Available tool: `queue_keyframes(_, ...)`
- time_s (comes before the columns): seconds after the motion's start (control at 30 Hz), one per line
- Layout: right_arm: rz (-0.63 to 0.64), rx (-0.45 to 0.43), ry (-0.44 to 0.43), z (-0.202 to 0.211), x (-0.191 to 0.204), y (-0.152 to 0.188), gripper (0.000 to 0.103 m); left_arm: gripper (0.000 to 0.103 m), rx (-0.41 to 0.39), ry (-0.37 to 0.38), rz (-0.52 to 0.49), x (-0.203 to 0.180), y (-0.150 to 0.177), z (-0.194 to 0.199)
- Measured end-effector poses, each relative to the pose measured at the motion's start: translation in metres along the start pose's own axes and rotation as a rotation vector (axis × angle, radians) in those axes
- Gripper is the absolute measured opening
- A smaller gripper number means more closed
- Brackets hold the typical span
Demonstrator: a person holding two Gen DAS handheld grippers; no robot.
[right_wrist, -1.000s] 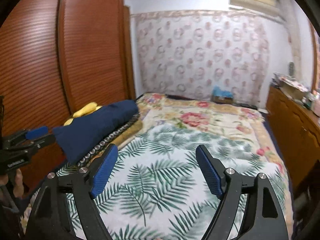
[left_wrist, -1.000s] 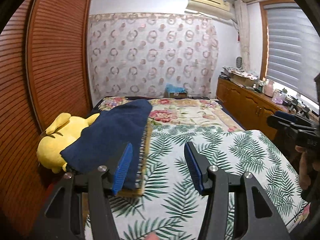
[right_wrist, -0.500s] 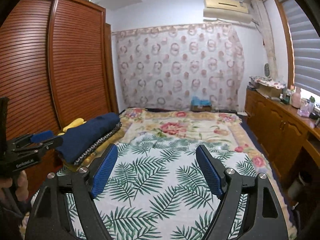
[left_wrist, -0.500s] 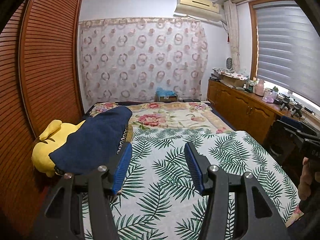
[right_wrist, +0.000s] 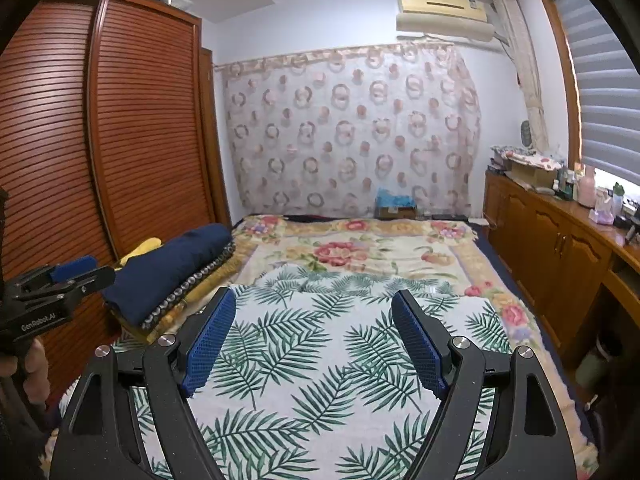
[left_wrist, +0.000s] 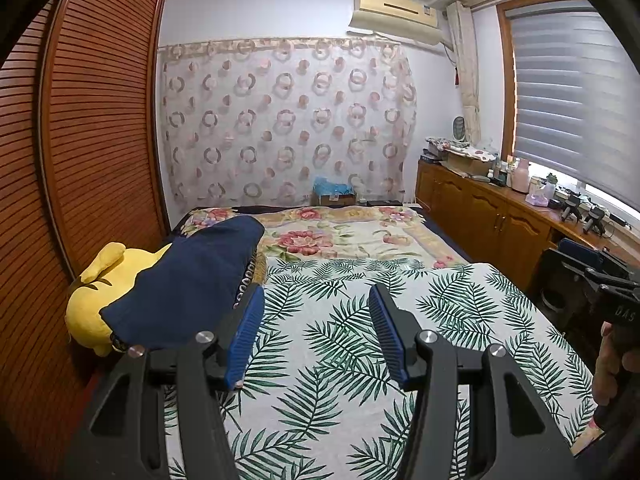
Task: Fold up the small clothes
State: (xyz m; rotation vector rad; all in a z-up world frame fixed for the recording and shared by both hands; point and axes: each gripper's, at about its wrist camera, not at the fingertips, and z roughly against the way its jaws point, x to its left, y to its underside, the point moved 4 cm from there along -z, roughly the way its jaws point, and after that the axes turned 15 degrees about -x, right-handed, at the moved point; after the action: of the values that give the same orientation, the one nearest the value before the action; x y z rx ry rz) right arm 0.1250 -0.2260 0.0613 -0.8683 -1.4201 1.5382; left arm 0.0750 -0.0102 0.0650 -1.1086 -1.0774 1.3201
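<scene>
1. Above the near end of the bed (left_wrist: pixel 460 240), the left gripper (left_wrist: pixel 316 334) hovered with its jaws apart and nothing between the blue pads (left_wrist: pixel 245 338).
2. Beside it, the right gripper (right_wrist: pixel 312 340) hovered over the same bed with its jaws set wider apart, also empty.
3. Both grippers pointed slightly downward toward a leaf-print sheet (left_wrist: pixel 344 320) that covered the near part of the bed.
4. A floral blanket (right_wrist: pixel 360 248) lay beyond the leaf-print sheet, toward the curtained far wall.
5. A folded navy garment (left_wrist: pixel 188 276) lay at the left edge of the bed, well apart from both grippers.
6. The navy garment rested on a yellow plush toy (left_wrist: pixel 90 308) in the left wrist view; in the right wrist view it sat atop a beaded mat (right_wrist: pixel 188 288).
7. No other small clothes could be made out on the leaf-print sheet; whether the navy garment was the task's item could not be determined.
8. A slatted wooden wardrobe (right_wrist: pixel 120 128) stood along the left side of the bed.
9. A wooden cabinet (left_wrist: pixel 488 216) carrying bottles and boxes ran along the right side under the window blind (left_wrist: pixel 572 92).
10. An air conditioner (right_wrist: pixel 440 12) was mounted high on the far wall above a patterned curtain (left_wrist: pixel 280 120).
11. Each gripper appeared at the edge of the other's view, held by a hand (left_wrist: pixel 608 368).
</scene>
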Motion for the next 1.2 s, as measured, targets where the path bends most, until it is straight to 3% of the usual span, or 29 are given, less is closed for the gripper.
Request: queue_keyframes(1.2, -0.001, -0.002, 0.002, 0.0017, -0.0032, 0.0003, 0.082, 0.054, -0.014, -0.011, -0.005, 0.0015, -0.0059, 0.0034)
